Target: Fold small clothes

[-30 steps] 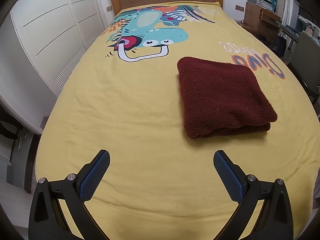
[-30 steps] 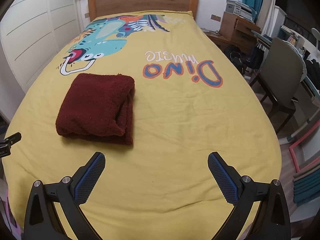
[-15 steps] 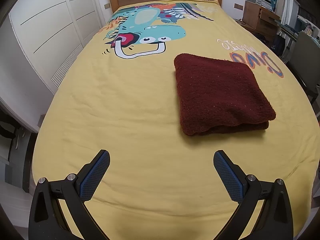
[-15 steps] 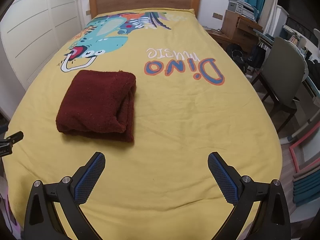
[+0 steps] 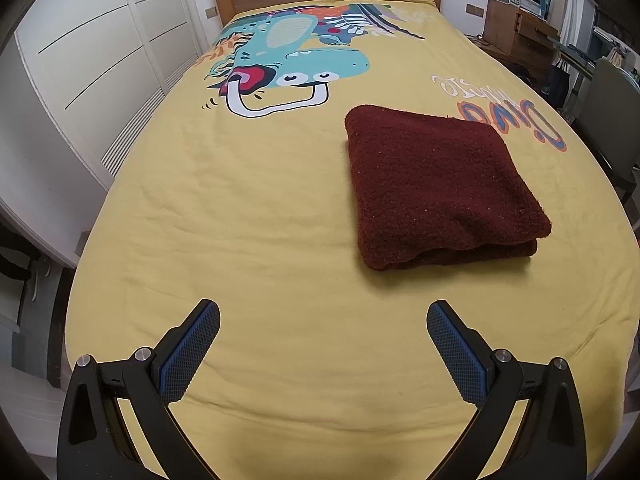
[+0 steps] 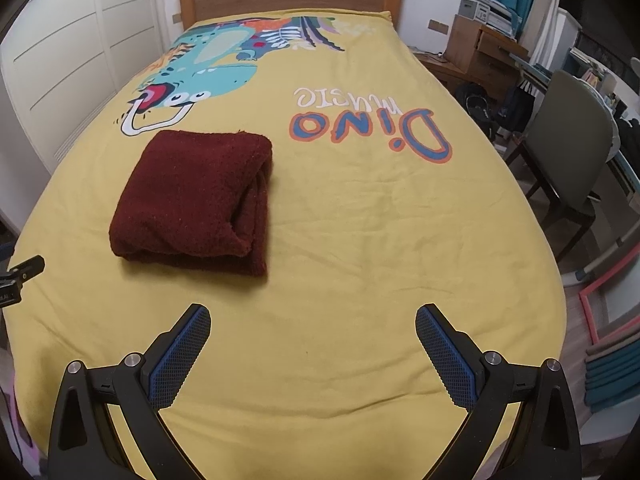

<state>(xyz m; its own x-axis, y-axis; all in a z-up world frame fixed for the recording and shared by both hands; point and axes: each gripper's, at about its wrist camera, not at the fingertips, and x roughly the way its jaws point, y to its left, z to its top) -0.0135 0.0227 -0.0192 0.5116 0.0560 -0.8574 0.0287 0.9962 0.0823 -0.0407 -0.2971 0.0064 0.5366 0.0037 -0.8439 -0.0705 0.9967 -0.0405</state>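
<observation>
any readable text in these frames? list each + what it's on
"Dino": large blue letters outlined in orange, printed on the yellow bedspread, upside down from this view.
"music": white script just past it on the same bedspread.
Small white marking on the other gripper's body at the right-wrist view's left edge: too small to read.

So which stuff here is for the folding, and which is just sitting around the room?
For the folding:
- dark red folded cloth
- left gripper, open
- right gripper, open
- yellow bedcover, the work surface

Just around:
- grey chair
- wooden desk
- printer
- white wardrobe
</observation>
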